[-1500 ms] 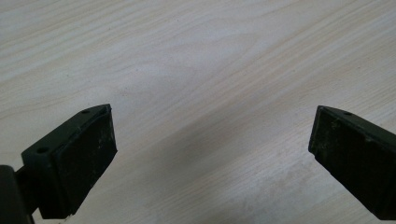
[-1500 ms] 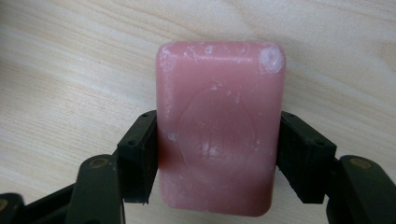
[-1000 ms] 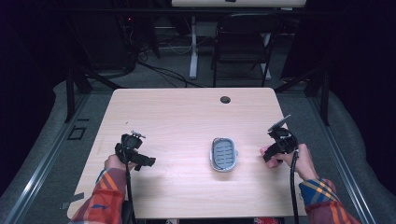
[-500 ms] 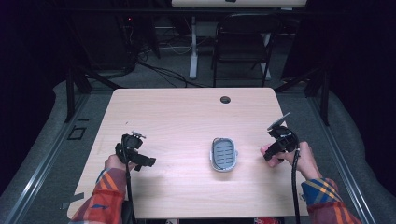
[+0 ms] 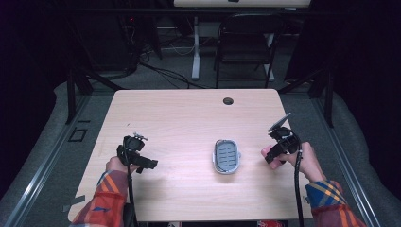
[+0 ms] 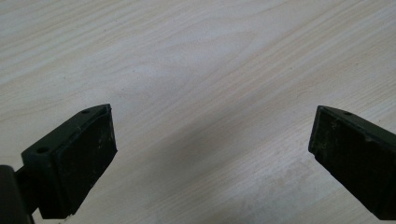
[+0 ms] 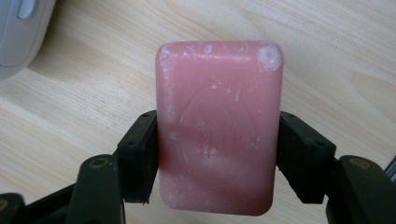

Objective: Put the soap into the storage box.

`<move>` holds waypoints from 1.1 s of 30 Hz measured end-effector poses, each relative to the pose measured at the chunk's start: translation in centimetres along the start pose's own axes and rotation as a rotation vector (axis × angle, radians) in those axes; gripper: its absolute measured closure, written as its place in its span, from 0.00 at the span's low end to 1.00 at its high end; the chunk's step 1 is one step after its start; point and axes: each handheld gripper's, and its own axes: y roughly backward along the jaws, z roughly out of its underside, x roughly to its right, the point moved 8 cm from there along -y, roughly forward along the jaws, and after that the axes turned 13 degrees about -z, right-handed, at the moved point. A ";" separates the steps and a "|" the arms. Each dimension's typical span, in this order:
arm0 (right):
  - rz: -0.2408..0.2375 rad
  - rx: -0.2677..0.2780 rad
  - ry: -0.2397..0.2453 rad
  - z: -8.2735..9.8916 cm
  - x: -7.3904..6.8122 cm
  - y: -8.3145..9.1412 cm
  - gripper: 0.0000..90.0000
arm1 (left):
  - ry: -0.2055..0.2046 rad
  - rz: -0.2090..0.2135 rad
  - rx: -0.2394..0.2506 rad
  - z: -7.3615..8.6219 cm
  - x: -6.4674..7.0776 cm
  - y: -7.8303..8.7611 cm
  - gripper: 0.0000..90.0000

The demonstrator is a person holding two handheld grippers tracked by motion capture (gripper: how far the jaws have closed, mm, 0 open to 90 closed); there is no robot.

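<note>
While your right tongs stay clamped across the pink soap bar, the soap dish lies just to their left, nearer than your spread, empty left tongs.

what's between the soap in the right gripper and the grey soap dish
Nothing visible. The right gripper is shut on the pink soap bar, and from the high view only bare table lies between it and the grey soap dish. The left gripper stands open, well off on the dish's far side.
</note>
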 end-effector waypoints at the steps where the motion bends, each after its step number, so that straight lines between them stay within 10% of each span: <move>1: 0.003 -0.012 0.007 0.0 -0.1 0.1 0.40 | -0.002 0.000 -0.001 0.0 0.0 0.0 0.01; 33: -0.032 -0.021 0.096 -1.7 -3.5 -0.1 0.41 | -0.009 0.001 0.001 0.0 0.1 0.1 0.01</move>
